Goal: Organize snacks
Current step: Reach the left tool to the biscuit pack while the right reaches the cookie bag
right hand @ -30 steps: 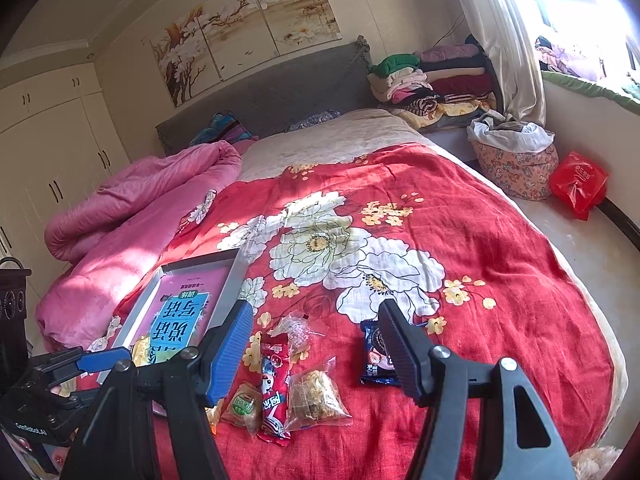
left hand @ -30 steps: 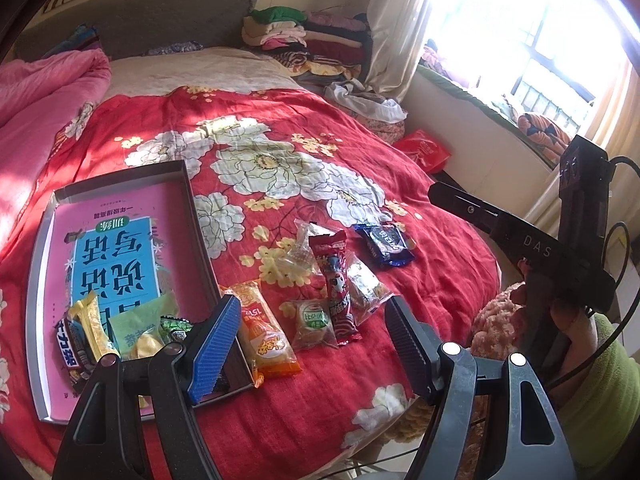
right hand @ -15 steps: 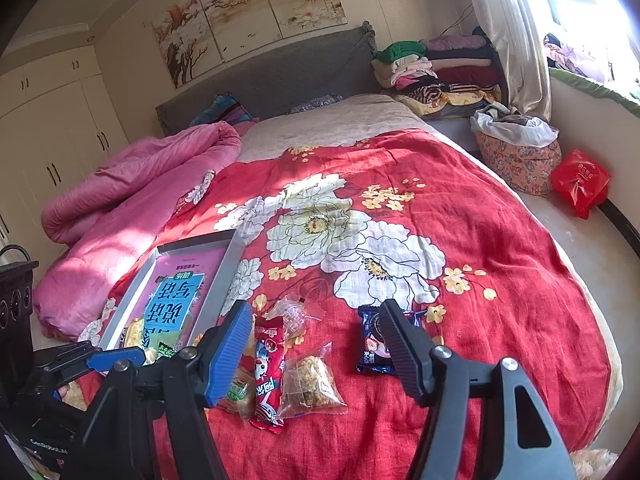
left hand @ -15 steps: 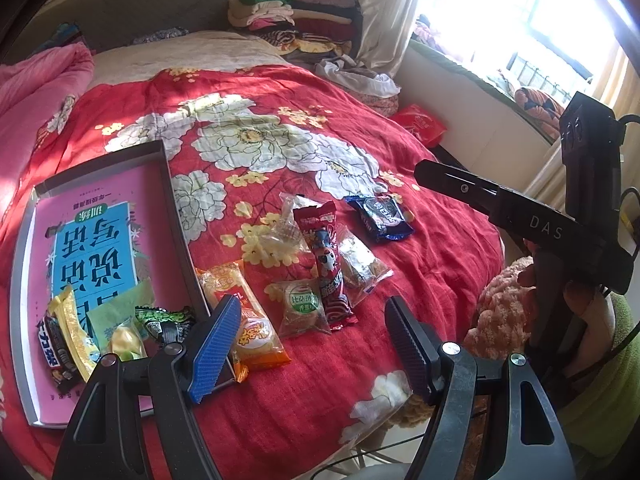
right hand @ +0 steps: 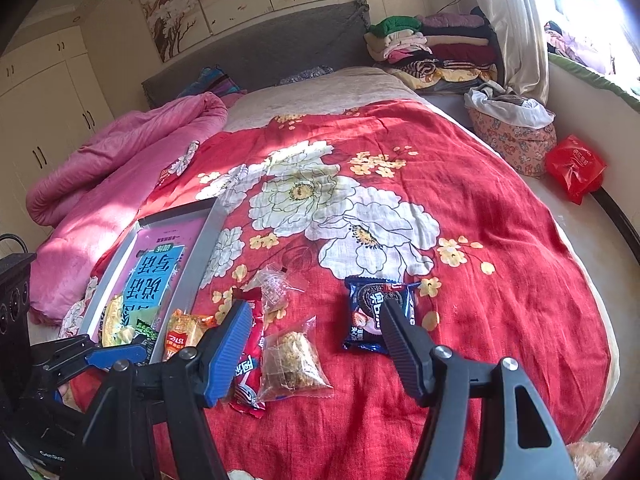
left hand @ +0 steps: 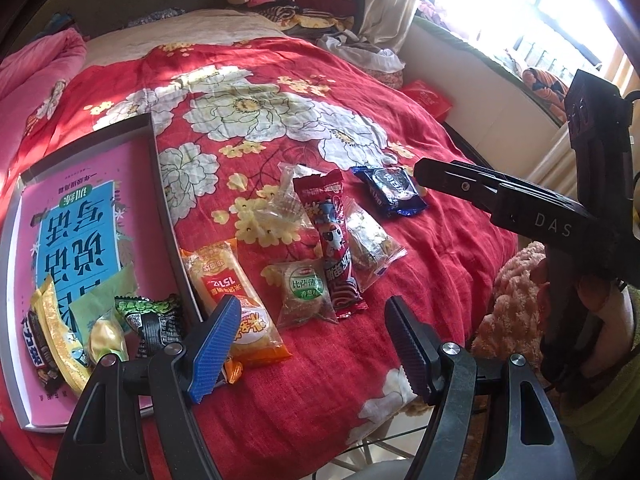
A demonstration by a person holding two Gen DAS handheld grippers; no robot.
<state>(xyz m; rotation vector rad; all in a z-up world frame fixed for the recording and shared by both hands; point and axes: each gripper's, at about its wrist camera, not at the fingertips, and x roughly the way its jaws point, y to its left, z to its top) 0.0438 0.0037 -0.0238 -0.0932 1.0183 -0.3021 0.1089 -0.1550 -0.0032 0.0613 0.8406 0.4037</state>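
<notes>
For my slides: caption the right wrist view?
Open right gripper over snack packets on a red bedspread.

The left tongs (left hand: 310,344) tilt steeply downward, jaws standing apart with nothing between them. The right tongs (right hand: 316,344) also slant down, jaws parted and empty. From the left wrist camera, the right tongs reach in from three o'clock toward nine, a hand (left hand: 596,300) wrapped around the grip at four o'clock.
</notes>
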